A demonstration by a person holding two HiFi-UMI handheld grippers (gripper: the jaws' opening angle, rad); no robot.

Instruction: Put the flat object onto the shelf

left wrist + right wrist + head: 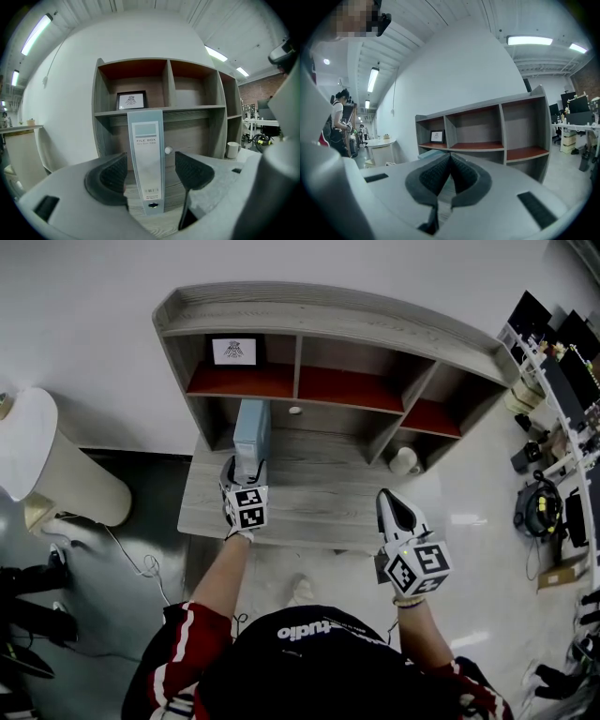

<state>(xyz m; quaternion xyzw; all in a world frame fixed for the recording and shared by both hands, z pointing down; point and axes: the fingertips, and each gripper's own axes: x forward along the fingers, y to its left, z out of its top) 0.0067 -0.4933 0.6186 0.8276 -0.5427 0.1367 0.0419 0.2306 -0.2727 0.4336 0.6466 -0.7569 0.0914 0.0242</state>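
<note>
A pale blue file box (251,435) stands upright on the grey desk surface (319,507) below the shelf unit (328,317). My left gripper (245,472) is open at the box's near end. In the left gripper view its spine (146,159) rises between the two dark pads (112,176), with a gap on the right side. My right gripper (388,501) hovers over the desk's front right edge, shut on nothing. Its pads (436,176) meet in the right gripper view, with the shelf unit (487,146) beyond.
A framed picture (234,352) stands in the upper left compartment, and the other red-floored compartments (349,387) look bare. A white mug (405,460) sits under the right end. A round white table (28,442) is at the left, and cluttered desks (553,381) at the right.
</note>
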